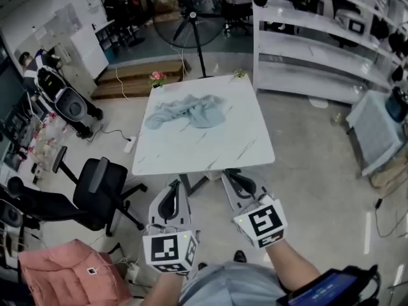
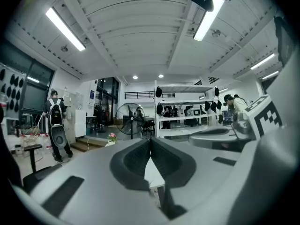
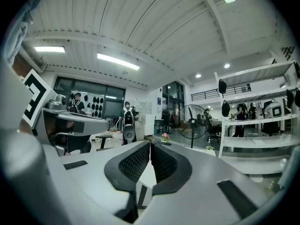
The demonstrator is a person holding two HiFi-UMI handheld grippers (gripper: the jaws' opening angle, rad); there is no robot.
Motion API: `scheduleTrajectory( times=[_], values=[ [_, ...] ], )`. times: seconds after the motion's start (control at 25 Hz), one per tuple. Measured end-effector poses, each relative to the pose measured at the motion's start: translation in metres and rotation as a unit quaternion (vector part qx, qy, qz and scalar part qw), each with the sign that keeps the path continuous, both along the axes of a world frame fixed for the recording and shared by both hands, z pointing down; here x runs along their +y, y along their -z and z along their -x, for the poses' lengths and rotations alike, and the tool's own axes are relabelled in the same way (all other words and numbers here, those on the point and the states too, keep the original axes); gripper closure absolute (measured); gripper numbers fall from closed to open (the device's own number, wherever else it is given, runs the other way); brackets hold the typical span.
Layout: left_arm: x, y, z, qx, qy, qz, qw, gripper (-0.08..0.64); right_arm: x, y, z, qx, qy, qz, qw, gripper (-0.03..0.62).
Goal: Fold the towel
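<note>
Head view: towel (image 1: 186,111) sits crumpled on the desk (image 1: 210,146), unfolded, while left gripper (image 1: 171,204) and right gripper (image 1: 237,187) hang back, both clenched on nothing.

My head camera looks steeply down, with the table (image 1: 191,152) just ahead. The cameras on the left gripper (image 1: 173,185) and right gripper (image 1: 229,176) sit close behind their jaws and face level across the room. All three views share the standing fan (image 1: 189,18) and the white shelves (image 1: 319,50)
</note>
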State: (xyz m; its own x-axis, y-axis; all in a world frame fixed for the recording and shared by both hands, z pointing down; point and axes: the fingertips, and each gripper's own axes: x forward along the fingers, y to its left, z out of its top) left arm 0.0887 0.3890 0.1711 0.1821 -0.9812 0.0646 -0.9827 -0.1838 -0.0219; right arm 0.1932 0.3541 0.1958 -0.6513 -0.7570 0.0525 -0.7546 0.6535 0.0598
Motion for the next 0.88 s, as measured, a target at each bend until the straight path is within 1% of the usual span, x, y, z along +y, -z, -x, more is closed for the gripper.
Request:
scheduleTrajectory(
  times=[0.16, 0.28, 0.44, 0.68, 0.88],
  values=[
    [-0.003, -0.016, -0.009, -0.011, 0.011, 0.019, 0.9997, 0.551, -0.007, -0.017, -0.010, 0.003, 0.011, 0.019, 1.000, 0.575],
    [-0.007, -0.025, -0.011, -0.021, 0.015, 0.031, 0.9992, 0.551, -0.012, -0.027, -0.009, 0.000, 0.017, 0.036, 0.999, 0.576],
    [-0.020, -0.032, -0.004, -0.017, 0.026, 0.037, 0.9988, 0.551, -0.027, -0.036, -0.003, 0.011, 0.027, 0.040, 0.999, 0.577],
    [-0.058, -0.049, 0.031, -0.003, 0.037, 0.044, 0.9983, 0.551, -0.066, -0.049, 0.021, 0.024, 0.023, 0.042, 0.999, 0.576],
    [-0.117, -0.068, 0.073, 0.010, 0.037, 0.052, 0.9979, 0.551, -0.123, -0.063, 0.051, 0.039, 0.011, 0.047, 0.998, 0.575]
  ],
)
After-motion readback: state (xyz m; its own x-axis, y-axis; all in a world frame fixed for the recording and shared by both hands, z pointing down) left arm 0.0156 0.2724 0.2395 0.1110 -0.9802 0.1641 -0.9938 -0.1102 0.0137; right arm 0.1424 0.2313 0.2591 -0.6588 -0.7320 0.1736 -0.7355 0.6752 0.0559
